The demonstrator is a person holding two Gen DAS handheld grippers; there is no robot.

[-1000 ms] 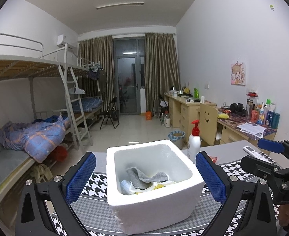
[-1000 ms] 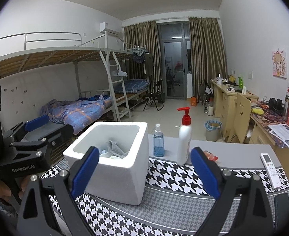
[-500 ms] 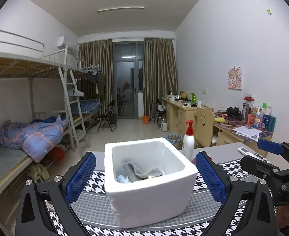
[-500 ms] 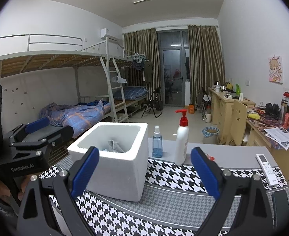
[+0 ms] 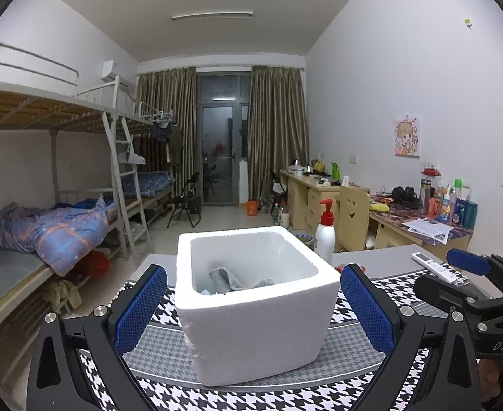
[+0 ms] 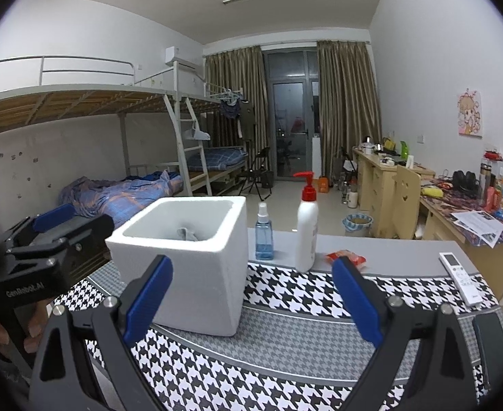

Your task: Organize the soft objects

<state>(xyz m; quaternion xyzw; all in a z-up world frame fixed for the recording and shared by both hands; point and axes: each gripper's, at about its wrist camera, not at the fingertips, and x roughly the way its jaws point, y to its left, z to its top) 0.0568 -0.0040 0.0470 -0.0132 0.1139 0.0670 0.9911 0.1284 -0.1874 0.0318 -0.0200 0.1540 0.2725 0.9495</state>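
The white foam box (image 5: 251, 294) is seen at the centre of the left view, on the bench (image 6: 285, 339). Grey cloths (image 5: 226, 279) are kept inside it. Both the left gripper (image 5: 253, 308) and right gripper (image 6: 251, 298) are held empty, jaws wide, probably because the sorting is finished.

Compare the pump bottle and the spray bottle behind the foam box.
The pump bottle is opaque white with a red pump; the spray bottle is clear blue with a pale nozzle. The pump bottle stands taller and wider. Both are upright on the grey table, to the right of the foam box.
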